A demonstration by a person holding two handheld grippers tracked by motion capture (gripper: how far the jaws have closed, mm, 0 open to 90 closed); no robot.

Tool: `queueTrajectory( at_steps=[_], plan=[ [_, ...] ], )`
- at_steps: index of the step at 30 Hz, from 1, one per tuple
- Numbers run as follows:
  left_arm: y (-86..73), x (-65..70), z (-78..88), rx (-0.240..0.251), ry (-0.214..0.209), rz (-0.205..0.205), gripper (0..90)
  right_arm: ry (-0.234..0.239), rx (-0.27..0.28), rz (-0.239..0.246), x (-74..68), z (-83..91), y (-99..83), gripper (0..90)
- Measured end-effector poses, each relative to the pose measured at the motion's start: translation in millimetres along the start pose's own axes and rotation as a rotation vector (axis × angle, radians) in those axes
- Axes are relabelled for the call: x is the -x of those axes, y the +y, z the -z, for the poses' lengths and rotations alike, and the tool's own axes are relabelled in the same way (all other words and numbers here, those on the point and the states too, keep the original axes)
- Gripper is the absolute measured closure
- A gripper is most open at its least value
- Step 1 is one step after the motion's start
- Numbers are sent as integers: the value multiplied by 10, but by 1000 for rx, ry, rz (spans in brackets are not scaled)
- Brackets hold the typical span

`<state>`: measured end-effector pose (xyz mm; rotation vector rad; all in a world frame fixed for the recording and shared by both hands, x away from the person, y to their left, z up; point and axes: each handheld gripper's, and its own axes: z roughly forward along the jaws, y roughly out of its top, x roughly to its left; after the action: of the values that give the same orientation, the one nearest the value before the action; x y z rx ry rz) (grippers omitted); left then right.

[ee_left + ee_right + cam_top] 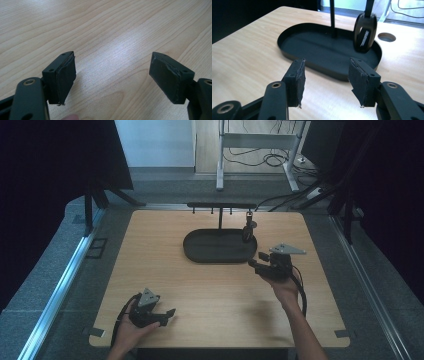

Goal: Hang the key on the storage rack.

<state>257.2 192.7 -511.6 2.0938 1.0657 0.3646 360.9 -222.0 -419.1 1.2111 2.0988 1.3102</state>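
Observation:
A black oval tray (200,251) lies at the table's middle back, and a thin post (220,217) rises from it to a crossbar (220,205) with small hooks. A black loop-shaped piece (248,229) hangs from the bar's right end, low over the tray's right side. My right gripper (256,260) is open just off the tray's front right rim. In the right gripper view its jaws (327,61) face the tray (287,50) and the hanging piece (365,32), with nothing between them. My left gripper (169,316) is open near the front left edge, over bare wood (112,56).
The wooden table (165,270) has a round cable hole (386,37) behind the tray's right end. Black curtains flank both sides. A metal frame and cables (260,155) stand on the floor beyond the far edge.

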Motion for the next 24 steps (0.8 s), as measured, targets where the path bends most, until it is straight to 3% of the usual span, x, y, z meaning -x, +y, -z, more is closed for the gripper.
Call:
queueTrajectory(
  at_steps=[6,13,16,17,18,24],
  plan=[
    [-1,5,-6,-3,1,1,219,35,-6,-9,-16,151,-300,469],
    [1,13,-11,-4,1,2,219,38,-37,-19,13,246,-599,464],
    [0,16,-19,-6,2,-1,219,33,-49,-41,41,271,-814,464],
    [0,16,-19,-6,2,-1,219,33,-49,-41,41,271,-814,464],
    [2,20,-19,-6,2,-5,219,26,-87,-23,41,250,-866,452],
    [6,25,-15,-2,2,-7,219,-8,-83,-21,60,260,-902,435]
  ],
)
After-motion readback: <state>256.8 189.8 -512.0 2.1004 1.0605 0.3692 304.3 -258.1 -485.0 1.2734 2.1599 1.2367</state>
